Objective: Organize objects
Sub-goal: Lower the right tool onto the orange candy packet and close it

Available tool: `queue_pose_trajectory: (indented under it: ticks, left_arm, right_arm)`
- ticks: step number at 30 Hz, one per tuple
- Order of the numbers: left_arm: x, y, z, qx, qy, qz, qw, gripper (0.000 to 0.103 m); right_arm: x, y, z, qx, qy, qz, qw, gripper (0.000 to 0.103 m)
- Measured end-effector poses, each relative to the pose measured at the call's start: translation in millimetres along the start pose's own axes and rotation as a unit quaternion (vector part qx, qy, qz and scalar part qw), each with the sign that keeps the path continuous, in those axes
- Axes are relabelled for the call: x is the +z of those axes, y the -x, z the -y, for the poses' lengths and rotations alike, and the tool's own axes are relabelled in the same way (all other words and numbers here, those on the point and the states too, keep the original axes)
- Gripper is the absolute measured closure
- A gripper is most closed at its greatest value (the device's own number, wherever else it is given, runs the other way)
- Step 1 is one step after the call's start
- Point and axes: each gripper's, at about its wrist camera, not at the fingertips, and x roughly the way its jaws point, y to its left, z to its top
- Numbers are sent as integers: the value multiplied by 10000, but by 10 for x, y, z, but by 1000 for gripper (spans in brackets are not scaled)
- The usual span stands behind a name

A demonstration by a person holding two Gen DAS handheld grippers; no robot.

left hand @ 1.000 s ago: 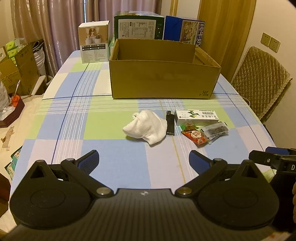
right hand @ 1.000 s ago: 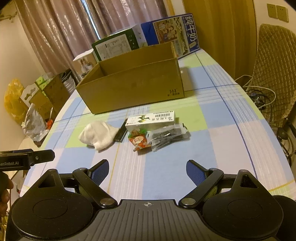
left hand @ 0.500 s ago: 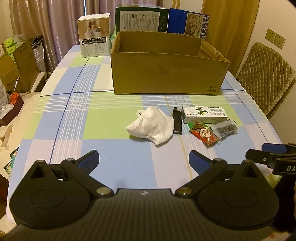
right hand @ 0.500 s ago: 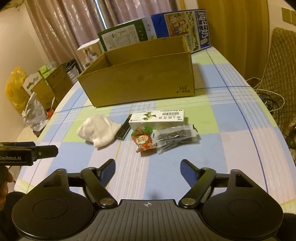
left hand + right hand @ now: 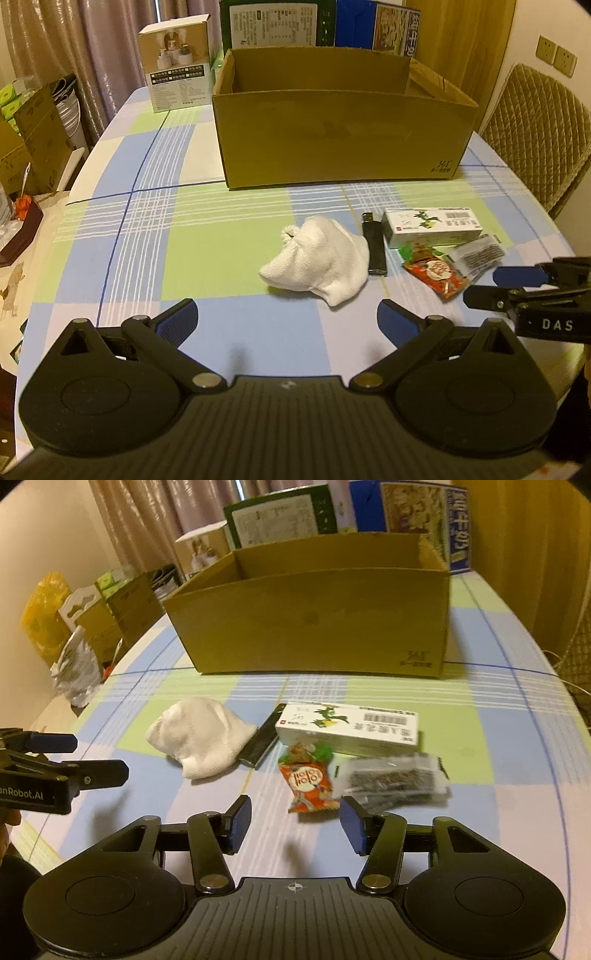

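Checked tablecloth (image 5: 155, 236): left gripper (image 5: 286, 319) fingers wide, right gripper (image 5: 293, 825) fingers narrower, empty.

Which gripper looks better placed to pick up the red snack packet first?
Right. The right gripper is open with the red snack packet just ahead of its fingertips. The left gripper is also open, but faces the white cloth.

An open brown cardboard box (image 5: 343, 136) stands upright toward the far edge of the checked tabletop (image 5: 166, 258). Before it lie a crumpled white sock (image 5: 317, 264), a black lighter (image 5: 373, 245), a white carton (image 5: 430, 226), a red snack packet (image 5: 308, 784) and a clear packet (image 5: 393, 784).
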Motion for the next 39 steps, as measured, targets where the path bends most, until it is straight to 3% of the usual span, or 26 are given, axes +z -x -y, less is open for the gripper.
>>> queue_pose_trajectory:
  ticks: [9, 19, 24, 31, 39]
  left_arm:
    - [80, -233, -51, -45, -19, -64, 10000, 2]
    - [119, -352, -54, -144, -17, -82, 9999, 2]
    - [124, -393, -62, -253, -82, -85, 9996, 2]
    - [186, -542, -13, -407, -373, -27, 9985, 2]
    - [342, -810, 123, -561, -698, -69, 9960, 18]
  right_arm:
    - [105, -422, 0, 23, 213, -170, 9996, 56]
    - [54, -587, -65, -320, 644, -231, 9971, 56]
    - [13, -535, -95, -330, 624, -278, 9971, 76]
    - [24, -468, -108, -376, 360, -148, 9985, 79]
    - [-2, -407, -77, -378, 202, -189, 9989, 79]
